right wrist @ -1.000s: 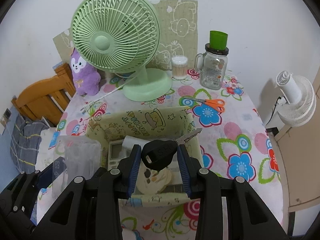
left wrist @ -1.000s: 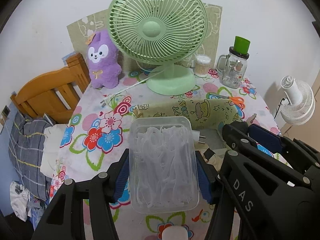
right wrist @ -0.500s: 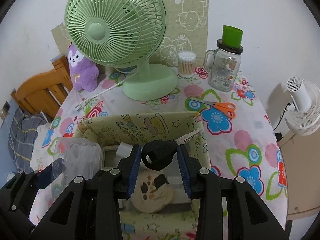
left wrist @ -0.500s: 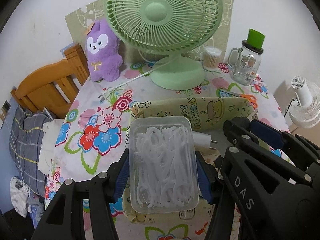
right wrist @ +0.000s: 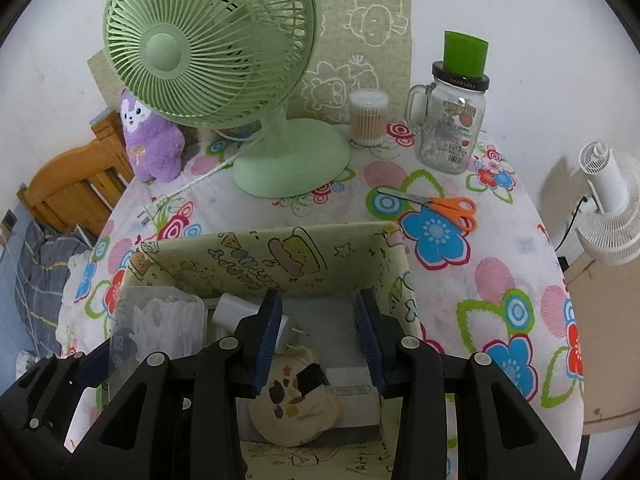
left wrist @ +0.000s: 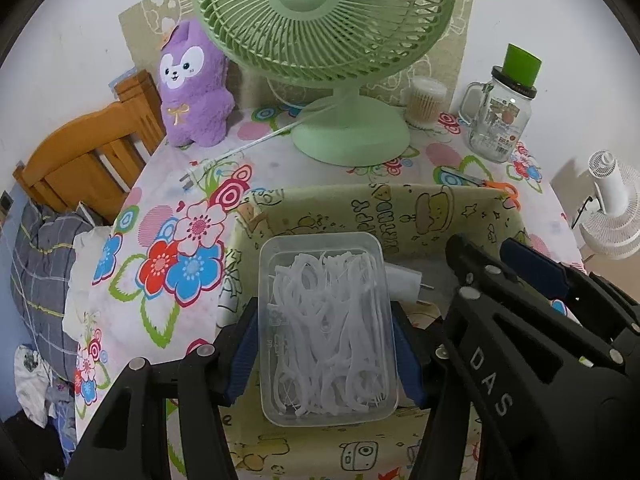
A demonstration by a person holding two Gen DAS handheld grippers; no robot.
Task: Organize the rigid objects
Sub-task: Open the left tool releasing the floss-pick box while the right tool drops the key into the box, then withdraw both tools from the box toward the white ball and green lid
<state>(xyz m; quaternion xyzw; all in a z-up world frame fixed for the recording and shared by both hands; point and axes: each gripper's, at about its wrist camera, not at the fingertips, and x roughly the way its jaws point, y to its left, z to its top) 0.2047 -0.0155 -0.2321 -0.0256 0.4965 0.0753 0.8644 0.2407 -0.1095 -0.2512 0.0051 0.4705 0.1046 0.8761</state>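
Note:
My left gripper (left wrist: 325, 354) is shut on a clear plastic box of white floss picks (left wrist: 320, 272), held over the left part of a yellow-green cartoon-print storage box (left wrist: 400, 208). The right gripper (right wrist: 318, 334) hangs over the same storage box (right wrist: 280, 256); its jaws are opening and nothing is between its blue pads (right wrist: 268, 328). Under it lie a round beige item (right wrist: 292, 412) with a black piece (right wrist: 310, 376) on it, a white flat device (right wrist: 352, 388) and a white plug (right wrist: 232, 312). The black key is not in view.
A green desk fan (right wrist: 208, 48) stands behind the storage box on the flowered tablecloth (right wrist: 500, 272). Around it are a purple plush toy (right wrist: 148, 136), a cotton swab jar (right wrist: 368, 116), a glass mug jar with a green cap (right wrist: 452, 120) and orange scissors (right wrist: 448, 208). A wooden chair (left wrist: 80, 156) is at the left.
Both grippers have come forward and down over the storage box. The right jaws, shut on a black key before, have parted and the key is gone from them. The left grip is unchanged.

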